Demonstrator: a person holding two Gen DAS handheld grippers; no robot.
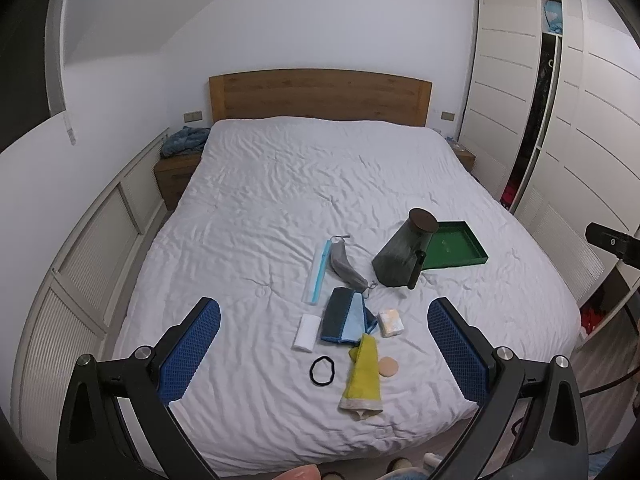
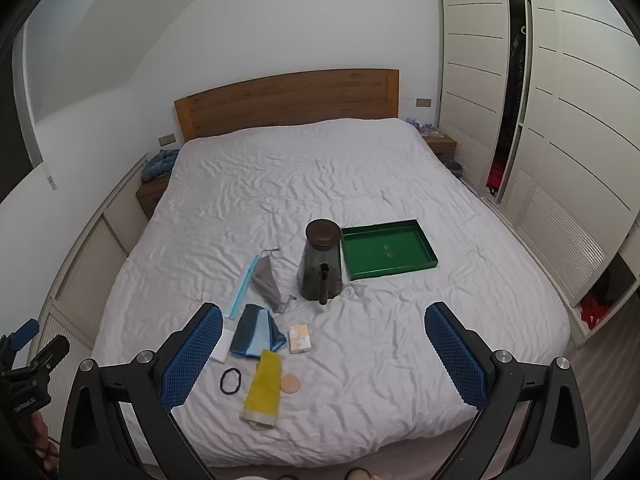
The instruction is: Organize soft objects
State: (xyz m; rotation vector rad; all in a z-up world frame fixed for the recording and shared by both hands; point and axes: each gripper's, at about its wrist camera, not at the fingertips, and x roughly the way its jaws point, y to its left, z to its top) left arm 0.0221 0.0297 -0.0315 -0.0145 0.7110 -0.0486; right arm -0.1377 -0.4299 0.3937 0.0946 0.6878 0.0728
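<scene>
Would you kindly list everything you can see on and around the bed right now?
bed: one, white cover, centre
tray: one, green, right of jar
jar: one, dark, mid-bed
face mask: one, grey, left of jar
cloth: one, blue, folded
sock: one, yellow, near foot
hair tie: one, black, left of sock
round pad: one, beige, right of sock
wardrobe: one, white, right wall
left hand-held gripper: open
right hand-held gripper: open

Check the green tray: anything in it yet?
Empty. In both views the tray shows only its bare green floor with a faint mark at the centre; the soft items all lie on the bed outside it.
</scene>
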